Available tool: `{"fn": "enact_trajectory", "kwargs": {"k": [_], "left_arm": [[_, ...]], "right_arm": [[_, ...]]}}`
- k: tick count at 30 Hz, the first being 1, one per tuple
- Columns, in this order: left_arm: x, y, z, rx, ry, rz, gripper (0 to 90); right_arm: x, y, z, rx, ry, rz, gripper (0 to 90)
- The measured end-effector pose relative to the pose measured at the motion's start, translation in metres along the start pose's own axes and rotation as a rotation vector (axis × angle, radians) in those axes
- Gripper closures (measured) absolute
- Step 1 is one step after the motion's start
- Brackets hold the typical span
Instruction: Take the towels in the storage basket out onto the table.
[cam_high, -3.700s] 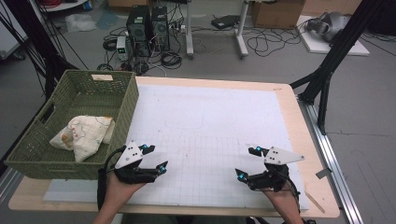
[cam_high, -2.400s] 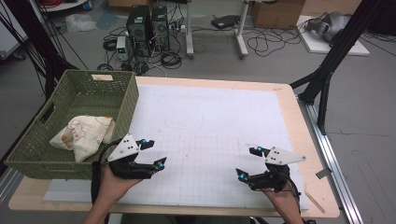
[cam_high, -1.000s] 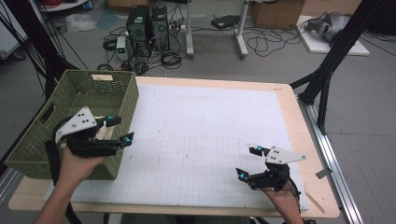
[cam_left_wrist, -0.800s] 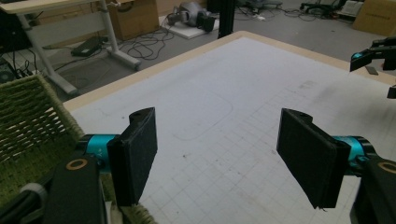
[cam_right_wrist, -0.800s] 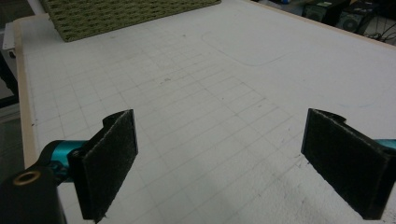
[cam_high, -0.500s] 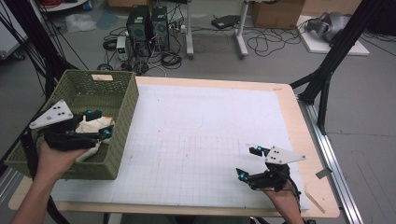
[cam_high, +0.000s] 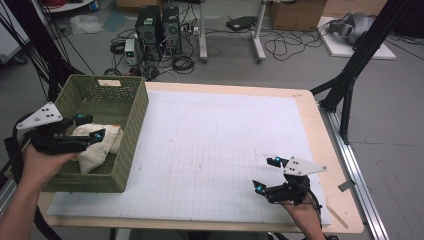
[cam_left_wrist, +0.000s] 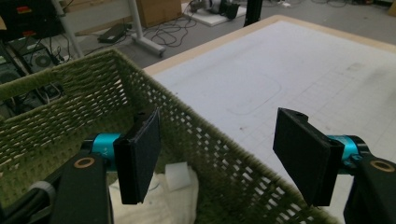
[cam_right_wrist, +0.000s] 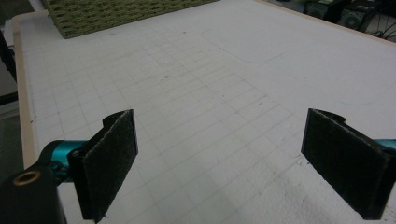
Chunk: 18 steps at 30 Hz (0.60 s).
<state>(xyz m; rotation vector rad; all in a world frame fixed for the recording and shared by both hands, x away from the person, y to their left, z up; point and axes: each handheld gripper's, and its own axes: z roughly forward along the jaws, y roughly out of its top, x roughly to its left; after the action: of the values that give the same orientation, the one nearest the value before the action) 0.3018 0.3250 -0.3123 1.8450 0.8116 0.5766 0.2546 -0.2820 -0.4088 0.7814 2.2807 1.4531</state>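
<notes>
Left gripper (cam_high: 87, 127) moved from table to over green woven basket (cam_high: 131, 125), jaws apart, right gripper (cam_high: 265, 175) likewise unclenched; crumpled cream cloth (cam_high: 97, 147): likely light, soft—pinch a raised fold.

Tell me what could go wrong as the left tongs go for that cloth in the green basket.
1. The open left tongs straddle the near wall of the green woven basket; dropping straight down could strike or clamp that rim instead of the crumpled cream cloth.
2. The basket sits at the table's left edge, so a snag might drag or tip it.
3. The limp cloth may catch on the weave when lifted.
</notes>
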Motion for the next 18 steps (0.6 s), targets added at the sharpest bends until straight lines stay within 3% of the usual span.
{"fn": "enact_trajectory", "kwargs": {"k": [11,18], "left_arm": [[0.030,-0.017,-0.003,0.020,0.078,-0.037,31.9],[0.043,-0.028,-0.003,0.058,0.127,-0.058,32.7]], "right_arm": [[-0.001,0.000,0.000,0.002,0.000,0.001,10.0],[0.000,-0.001,0.000,0.004,0.001,0.001,10.0]]}}
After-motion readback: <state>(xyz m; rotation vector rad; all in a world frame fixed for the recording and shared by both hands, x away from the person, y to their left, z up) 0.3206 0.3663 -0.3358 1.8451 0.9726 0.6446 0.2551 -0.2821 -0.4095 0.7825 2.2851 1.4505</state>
